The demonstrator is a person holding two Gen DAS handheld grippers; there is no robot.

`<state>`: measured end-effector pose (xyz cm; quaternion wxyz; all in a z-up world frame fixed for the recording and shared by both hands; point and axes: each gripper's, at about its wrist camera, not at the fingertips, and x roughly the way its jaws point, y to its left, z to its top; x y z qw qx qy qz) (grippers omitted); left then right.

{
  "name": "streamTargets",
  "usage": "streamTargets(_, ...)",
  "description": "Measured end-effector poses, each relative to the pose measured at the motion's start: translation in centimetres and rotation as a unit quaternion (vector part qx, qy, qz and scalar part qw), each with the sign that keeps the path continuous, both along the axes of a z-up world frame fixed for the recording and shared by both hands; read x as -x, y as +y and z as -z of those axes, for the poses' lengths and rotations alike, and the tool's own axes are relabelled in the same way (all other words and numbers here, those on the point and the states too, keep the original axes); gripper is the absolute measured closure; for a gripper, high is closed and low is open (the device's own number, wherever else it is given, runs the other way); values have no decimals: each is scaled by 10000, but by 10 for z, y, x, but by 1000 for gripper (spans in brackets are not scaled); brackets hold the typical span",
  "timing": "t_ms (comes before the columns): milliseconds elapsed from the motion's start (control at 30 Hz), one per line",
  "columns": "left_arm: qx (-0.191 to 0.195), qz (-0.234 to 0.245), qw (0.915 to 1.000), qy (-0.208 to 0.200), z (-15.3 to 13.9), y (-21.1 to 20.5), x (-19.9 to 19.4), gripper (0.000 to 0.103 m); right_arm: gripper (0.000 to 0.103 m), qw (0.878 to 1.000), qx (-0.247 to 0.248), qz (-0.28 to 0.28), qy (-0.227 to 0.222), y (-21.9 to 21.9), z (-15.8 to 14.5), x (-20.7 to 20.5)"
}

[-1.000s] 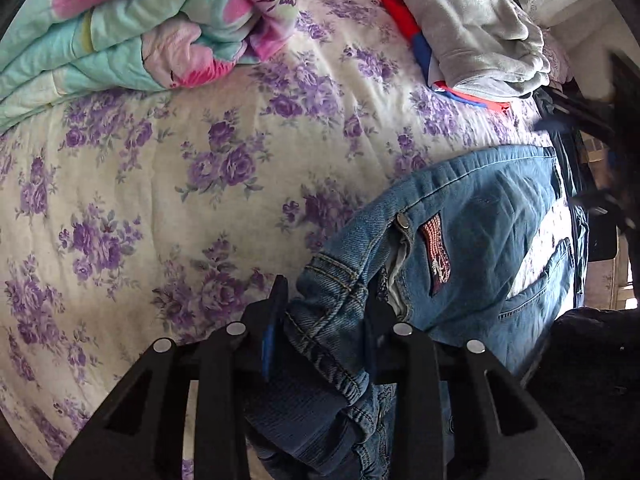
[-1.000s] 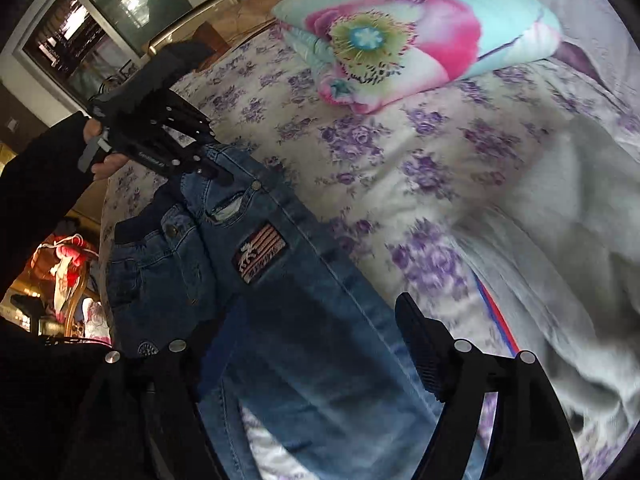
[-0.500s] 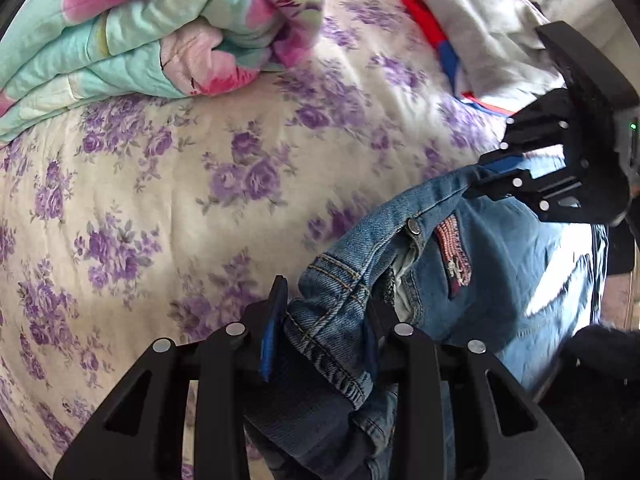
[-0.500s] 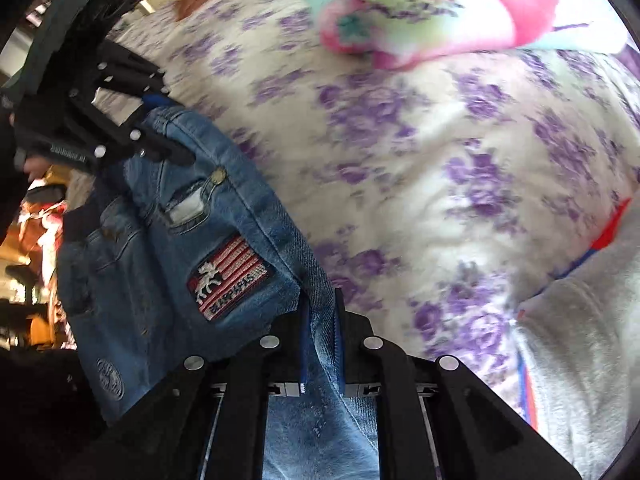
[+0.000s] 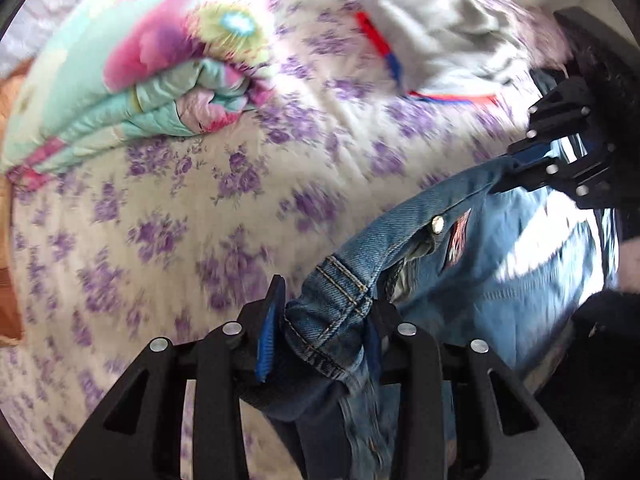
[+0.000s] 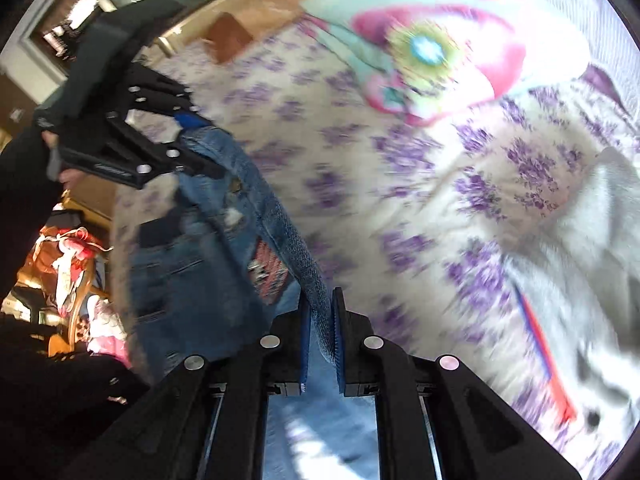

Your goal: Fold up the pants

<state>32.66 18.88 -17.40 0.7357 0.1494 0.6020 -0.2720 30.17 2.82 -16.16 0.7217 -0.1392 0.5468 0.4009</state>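
The blue denim pants (image 5: 472, 264) with a red striped patch hang stretched between both grippers above the flowered bed. My left gripper (image 5: 326, 320) is shut on one corner of the waistband. My right gripper (image 6: 320, 332) is shut on the pants' (image 6: 224, 240) edge further along. In the left wrist view the right gripper (image 5: 520, 172) shows at the far right, clamped on the denim. In the right wrist view the left gripper (image 6: 192, 140) shows at upper left, clamped on the waistband. The legs hang down out of sight.
A white bedsheet with purple flowers (image 5: 180, 220) covers the bed. A folded floral quilt (image 5: 140, 80) lies at the back. A grey garment with red and blue trim (image 5: 432, 40) lies to the right. Wooden furniture (image 6: 224, 36) stands beyond the bed.
The right gripper closed on the pants' edge, and both grippers have since lifted the pants off the bed. The view is blurred by motion.
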Motion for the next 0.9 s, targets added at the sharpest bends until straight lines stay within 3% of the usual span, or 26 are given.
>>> streamTargets(200, -373, 219, 9991, 19, 1, 10, 81, 67, 93, 9993, -330, -140, 89, -2, -15, 88)
streamTargets(433, -654, 110, 9972, 355, 45, 32, 151, 67, 94, 9976, -404, -181, 532, 24, 25, 160)
streamTargets(633, -857, 141, 9958, 278, 78, 35, 163, 63, 95, 9976, -10, -17, 690, 39, 63, 181)
streamTargets(700, -838, 266, 9958, 261, 80, 32, 166, 56, 95, 9958, 183, 210, 872, 41, 83, 180)
streamTargets(767, -715, 421, 9960, 336, 76, 30, 173, 24, 95, 9930, 233, 438, 1076, 39, 102, 177)
streamTargets(833, -877, 523, 9943, 295, 70, 34, 184, 17, 96, 9911, 136, 611, 1179, 37, 107, 173)
streamTargets(900, -925, 493, 9939, 356, 64, 45, 193, 17, 96, 9890, 61, 732, 1281, 33, 108, 171)
